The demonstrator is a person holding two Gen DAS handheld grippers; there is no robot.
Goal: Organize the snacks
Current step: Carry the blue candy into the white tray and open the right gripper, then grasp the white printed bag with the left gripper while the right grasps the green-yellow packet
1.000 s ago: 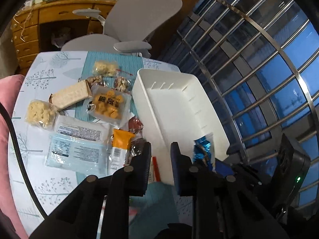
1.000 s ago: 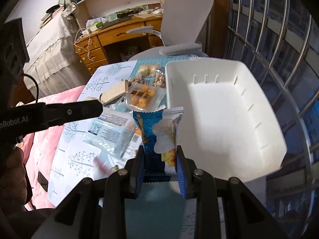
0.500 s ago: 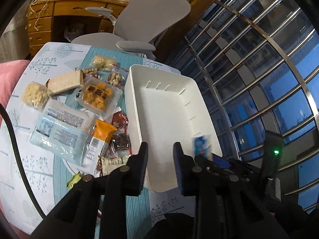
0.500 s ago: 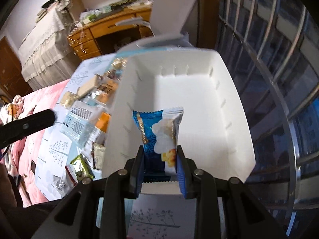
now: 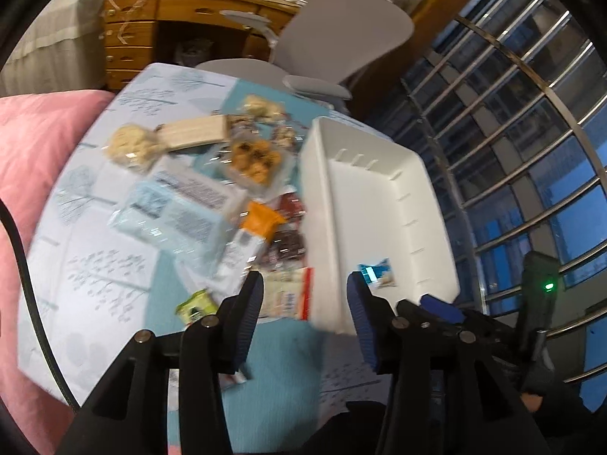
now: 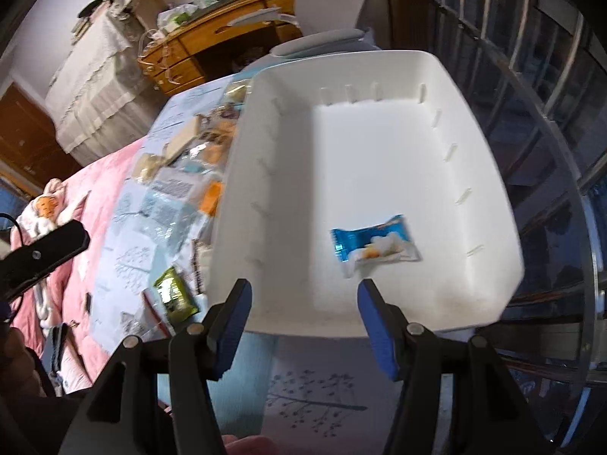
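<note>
The table [image 5: 95, 284], under a pale tree-print cloth with a teal runner, ends at its right edge close to a window grille [image 5: 531, 121]; its left edge meets a pink quilt [image 5: 34, 144]. A white plastic bin [image 6: 379, 76] fills the table's right side, its long wall running just beside the loose snack pile [image 5: 212, 189], its near rim close to the table's front edge. Most of the bin floor is bare. One blue-and-white snack packet [image 6: 373, 244] lies flat on it, toward the near right, touching no wall. The right gripper [image 6: 301, 314] hangs over the near rim; its jaws have just been opening and stand wide with nothing between them. The left gripper [image 5: 303, 303], jaws also just opened and empty, straddles the bin's near left corner, above a red-edged packet [image 5: 288, 295] and near a small green packet [image 5: 195, 305].
</note>
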